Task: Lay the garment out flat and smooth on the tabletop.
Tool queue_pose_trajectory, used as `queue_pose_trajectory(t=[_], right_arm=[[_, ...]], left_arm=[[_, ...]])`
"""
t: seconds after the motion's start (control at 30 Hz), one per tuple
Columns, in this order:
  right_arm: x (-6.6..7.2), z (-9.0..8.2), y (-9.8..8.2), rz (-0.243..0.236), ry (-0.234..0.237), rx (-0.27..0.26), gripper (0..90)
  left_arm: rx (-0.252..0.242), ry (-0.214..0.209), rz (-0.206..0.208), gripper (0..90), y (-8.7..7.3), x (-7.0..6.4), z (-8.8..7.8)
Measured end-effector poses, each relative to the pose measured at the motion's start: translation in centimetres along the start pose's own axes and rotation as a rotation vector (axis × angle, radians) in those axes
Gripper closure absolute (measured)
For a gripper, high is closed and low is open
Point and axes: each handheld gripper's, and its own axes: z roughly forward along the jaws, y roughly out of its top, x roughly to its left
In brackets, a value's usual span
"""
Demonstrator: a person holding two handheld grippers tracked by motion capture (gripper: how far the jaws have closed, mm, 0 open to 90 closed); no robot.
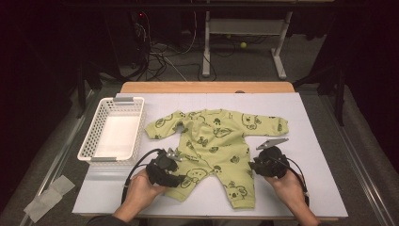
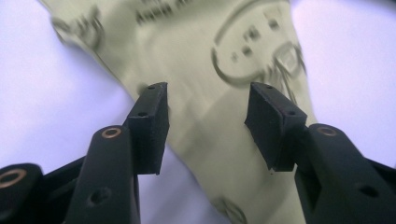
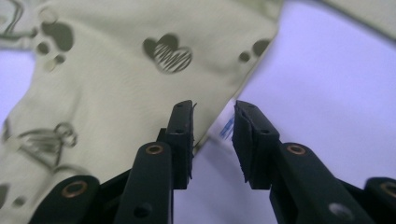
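Note:
A light green baby romper (image 1: 214, 141) with dark animal prints lies flat on the white mat (image 1: 306, 122), sleeves spread and legs toward me. My left gripper (image 1: 181, 179) sits at the end of the romper's left leg. In the left gripper view its jaws (image 2: 205, 121) stand wide apart just above the fabric (image 2: 201, 60). My right gripper (image 1: 252, 165) is at the outer edge of the right leg. In the right gripper view its jaws (image 3: 212, 135) have a narrow gap between them, straddling the cloth's edge (image 3: 116, 93) without pressing on it.
A white slotted basket (image 1: 121, 100) stands on the mat's left side, beside the romper's left sleeve. The wooden table edge (image 1: 207, 87) runs along the back. A strip of tape (image 1: 47, 197) lies on the floor at the left.

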Motion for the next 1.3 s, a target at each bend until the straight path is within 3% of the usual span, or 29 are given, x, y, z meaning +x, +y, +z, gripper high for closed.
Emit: queue_pose_trajectory(t=[0.17,0.27,0.33,0.4,0.47,0.53,0.6,0.8,1.0,1.07,1.1,1.2,1.3], right_arm=[[1.4,-0.3,-1.0,-0.011,0.022,0.016,63.8],[2.0,0.0,-1.3,-0.038,0.021,0.038,68.0],[2.3,0.5,-1.5,-0.078,0.005,0.057,75.0],[2.5,0.4,-1.6,-0.091,0.020,0.056,83.3],[2.9,0.3,-1.7,-0.115,0.013,0.060,86.4],[3.2,0.1,-1.8,-0.131,0.002,0.068,86.9],[3.4,-0.1,-2.1,-0.138,0.007,0.069,86.9],[3.9,-1.1,-3.5,-0.139,0.038,0.062,86.6],[5.0,-1.9,-4.7,-0.145,0.065,0.045,84.7],[5.1,-2.2,-4.8,-0.133,0.074,0.034,79.8],[5.1,-2.3,-4.8,-0.129,0.077,0.023,77.0],[4.8,-2.6,-4.1,-0.113,0.061,-0.003,71.6],[4.5,-2.6,-3.2,-0.108,0.045,-0.018,69.1]], left_arm=[[0.030,0.000,-0.028,46.2,-0.9,0.1,0.8],[0.030,0.043,-0.017,49.8,-0.9,-0.1,1.0],[0.022,0.057,-0.015,56.1,-1.0,-0.2,1.0],[0.030,0.061,0.003,67.9,-0.9,-0.2,0.9],[0.043,0.029,0.016,82.0,-0.8,-0.3,0.9],[0.042,0.044,0.030,83.9,-0.8,-0.5,0.9],[0.036,0.018,0.022,84.4,-1.0,-0.5,0.8],[0.045,-0.041,0.045,84.4,-2.3,-2.1,0.1],[0.032,-0.100,0.034,83.9,-3.4,-3.1,-0.1],[0.021,-0.101,0.030,76.1,-3.4,-3.1,-0.2],[-0.002,-0.081,0.021,67.4,-3.3,-2.9,-0.5],[-0.045,-0.031,-0.005,53.8,-2.4,-2.1,-1.0],[-0.057,-0.013,-0.010,50.8,-1.3,-1.5,-1.0]])
